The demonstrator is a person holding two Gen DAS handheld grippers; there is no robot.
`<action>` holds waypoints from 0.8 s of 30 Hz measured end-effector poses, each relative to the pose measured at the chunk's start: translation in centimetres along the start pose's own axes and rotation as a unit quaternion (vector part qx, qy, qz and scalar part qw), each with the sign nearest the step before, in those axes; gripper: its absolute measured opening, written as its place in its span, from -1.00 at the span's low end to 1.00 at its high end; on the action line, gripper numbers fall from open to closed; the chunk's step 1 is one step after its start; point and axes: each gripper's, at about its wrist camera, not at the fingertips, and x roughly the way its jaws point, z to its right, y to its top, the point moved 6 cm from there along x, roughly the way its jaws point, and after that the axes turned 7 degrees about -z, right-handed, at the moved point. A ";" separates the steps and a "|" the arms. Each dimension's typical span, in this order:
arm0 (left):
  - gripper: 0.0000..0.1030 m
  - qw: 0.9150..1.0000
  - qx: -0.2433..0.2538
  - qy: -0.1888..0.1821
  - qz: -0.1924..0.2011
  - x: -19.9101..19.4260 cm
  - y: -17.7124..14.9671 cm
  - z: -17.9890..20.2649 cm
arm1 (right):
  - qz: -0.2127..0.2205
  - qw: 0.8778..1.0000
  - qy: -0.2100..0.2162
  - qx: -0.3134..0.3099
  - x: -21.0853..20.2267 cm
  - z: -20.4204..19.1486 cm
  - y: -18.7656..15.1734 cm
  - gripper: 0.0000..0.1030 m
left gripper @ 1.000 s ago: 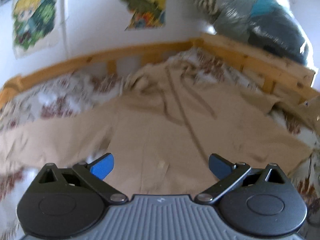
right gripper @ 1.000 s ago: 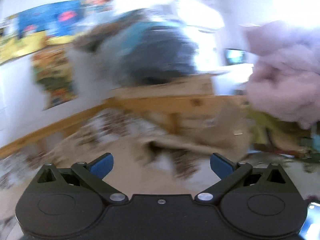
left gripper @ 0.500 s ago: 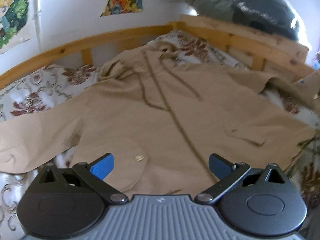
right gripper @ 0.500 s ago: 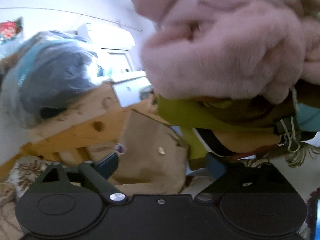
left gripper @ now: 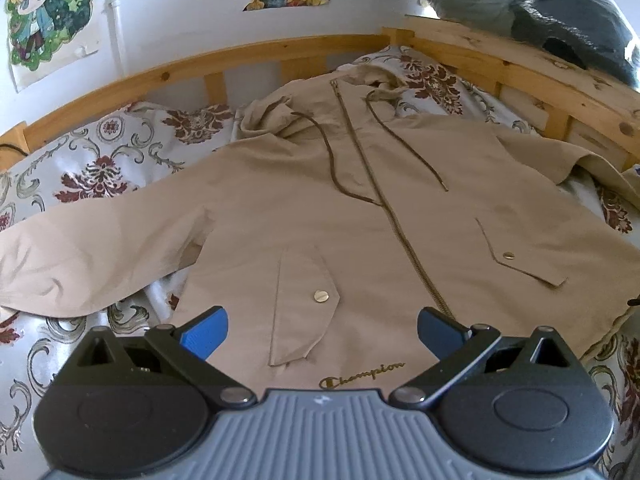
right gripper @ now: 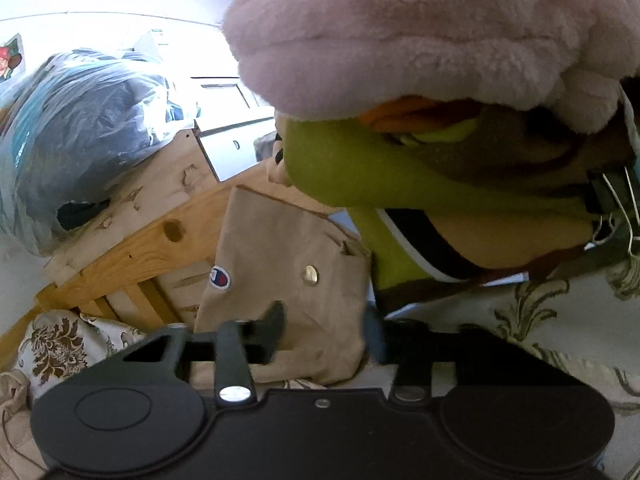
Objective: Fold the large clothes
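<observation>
Since a second ago the right gripper (right gripper: 324, 332) has swung away from the wooden bed rail and down onto the cuff end of the beige zip-front hooded jacket's (left gripper: 360, 216) sleeve (right gripper: 288, 280), and its jaws have just been closing — the tan cloth now sits pinched between them, near the snap button and small logo patch. Meanwhile the left gripper (left gripper: 322, 330) has sunk closer to the hem; its blue fingertips (left gripper: 204, 330) stand wide apart with nothing between them, hovering just above the fabric by the gold brand lettering.

That jacket lies face up and spread across the floral-patterned bedsheet (left gripper: 100, 160), hood toward the pale wooden bed frame (left gripper: 520, 64), one sleeve stretched out flat at the picture's left, the other running off toward the far rail, where a pile of pink fleece and green clothing (right gripper: 420, 60) crowds close over the cuff.

By my reading, this is the opening step: taking hold of a sleeve to bring it across the body. Next the right hand likely needs to lift the cuff clear of that pile and carry it inward over the zip — while the left either pins the hem or takes a corner.
</observation>
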 end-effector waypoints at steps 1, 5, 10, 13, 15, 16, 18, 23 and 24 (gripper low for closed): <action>0.99 1.000 0.003 0.001 0.003 -0.2 0.1 0.0 | 0.004 1.000 -0.002 0.000 -0.1 0.1 0.1 -0.95; 0.99 1.000 0.012 0.012 0.022 -0.8 0.7 0.1 | 0.025 0.999 0.020 -0.020 -1.2 -0.7 0.3 -0.96; 0.99 0.999 -0.023 0.012 0.042 -0.9 1.2 -0.5 | 0.084 0.985 0.090 -0.117 -4.7 -5.7 0.0 -0.98; 0.99 0.998 -0.049 -0.007 0.045 -0.7 1.2 -1.3 | 0.127 0.963 0.151 -0.181 -7.7 -10.4 0.5 -0.99; 0.99 0.997 -0.051 -0.013 0.050 -0.7 0.9 -1.9 | 0.147 0.945 0.201 -0.211 -9.6 -14.1 1.0 -1.00; 0.99 0.997 -0.050 -0.011 0.053 -0.7 0.8 -2.3 | 0.150 0.938 0.226 -0.216 -10.6 -15.9 1.2 -1.00; 0.99 0.997 -0.050 0.002 0.063 -0.8 0.6 -3.3 | 0.149 0.920 0.283 -0.225 -12.3 -20.2 1.0 -1.00; 0.99 0.995 -0.075 0.043 0.057 -0.5 -0.3 -6.5 | 0.116 0.867 0.417 -0.248 -16.5 -29.6 -3.6 -1.00; 0.99 0.994 -0.083 0.049 0.052 -0.3 -0.5 -7.3 | 0.105 0.856 0.438 -0.253 -17.3 -31.0 -4.9 -1.00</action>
